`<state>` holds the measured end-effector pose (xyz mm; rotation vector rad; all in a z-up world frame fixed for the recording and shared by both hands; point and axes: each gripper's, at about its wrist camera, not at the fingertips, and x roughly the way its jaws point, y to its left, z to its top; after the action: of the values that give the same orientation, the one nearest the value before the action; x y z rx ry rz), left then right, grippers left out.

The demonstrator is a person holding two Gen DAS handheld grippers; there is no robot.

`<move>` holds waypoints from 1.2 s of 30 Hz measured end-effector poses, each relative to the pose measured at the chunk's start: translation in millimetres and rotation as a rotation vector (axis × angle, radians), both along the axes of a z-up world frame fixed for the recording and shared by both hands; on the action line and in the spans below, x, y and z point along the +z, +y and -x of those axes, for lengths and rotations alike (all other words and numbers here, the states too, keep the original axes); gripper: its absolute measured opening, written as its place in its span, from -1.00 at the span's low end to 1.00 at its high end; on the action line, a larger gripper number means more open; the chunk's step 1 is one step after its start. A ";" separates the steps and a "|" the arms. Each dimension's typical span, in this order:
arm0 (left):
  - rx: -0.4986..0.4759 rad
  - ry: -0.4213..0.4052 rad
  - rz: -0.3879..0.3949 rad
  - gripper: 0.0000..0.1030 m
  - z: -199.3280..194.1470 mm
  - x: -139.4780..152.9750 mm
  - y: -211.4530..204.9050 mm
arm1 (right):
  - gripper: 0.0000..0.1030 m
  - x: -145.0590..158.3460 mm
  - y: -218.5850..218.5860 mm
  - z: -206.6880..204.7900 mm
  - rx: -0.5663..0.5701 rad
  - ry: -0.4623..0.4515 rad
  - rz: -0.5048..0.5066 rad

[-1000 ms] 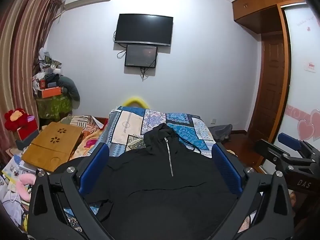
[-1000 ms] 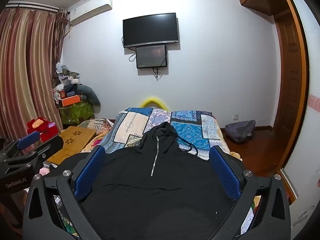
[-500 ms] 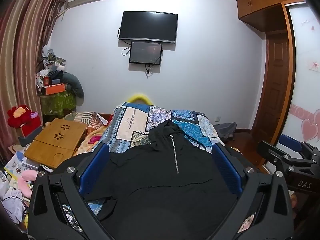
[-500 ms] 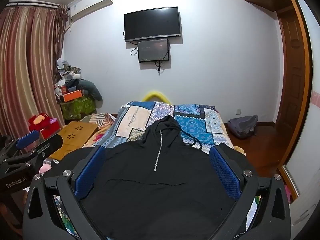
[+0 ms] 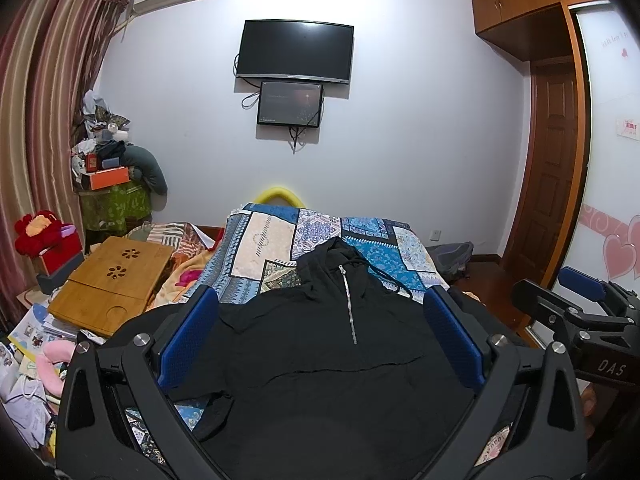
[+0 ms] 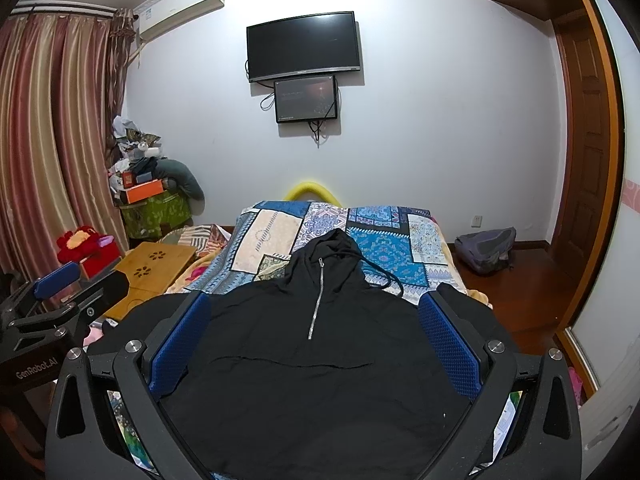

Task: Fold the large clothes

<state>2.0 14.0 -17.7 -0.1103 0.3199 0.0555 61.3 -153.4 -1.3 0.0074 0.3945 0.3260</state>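
A black hoodie [image 5: 320, 352] with a short metal zip lies spread flat, front up, on a bed with a blue patchwork cover [image 5: 280, 240]; its hood points to the far wall. It also shows in the right wrist view [image 6: 316, 360]. My left gripper [image 5: 320, 336] is open and empty, held above the hoodie's near part. My right gripper [image 6: 314, 340] is open and empty, held likewise to the right. Each gripper shows at the edge of the other's view: the right one [image 5: 576, 312], the left one [image 6: 60, 304]. The hoodie's near hem is hidden below both views.
A wooden lap table [image 5: 112, 280] and clutter of papers and toys [image 5: 28, 368] lie left of the bed. A grey backpack [image 6: 486, 250] sits on the wood floor at the right. A wardrobe door [image 5: 552, 168] stands at the right, curtains [image 6: 48, 140] at the left.
Both views have tilted slightly upward, so the hoodie and bed sit lower in frame. The hoodie has not moved and both grippers stay open.
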 end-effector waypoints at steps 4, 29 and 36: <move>-0.006 0.004 -0.004 1.00 -1.2 -2.1 0.5 | 1.00 -0.5 -0.3 -1.2 -0.001 0.001 -0.002; -0.003 0.011 -0.004 1.00 -4.5 -5.8 -1.0 | 1.00 -2.0 1.3 -2.7 -0.003 0.010 0.001; -0.002 0.019 0.000 1.00 -6.3 -6.3 -0.6 | 1.00 -2.2 0.9 -3.2 -0.003 0.007 0.002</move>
<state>8.2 13.3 -24.0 -0.1095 0.3385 0.0547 64.4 -152.5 -3.4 0.0071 0.4020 0.3222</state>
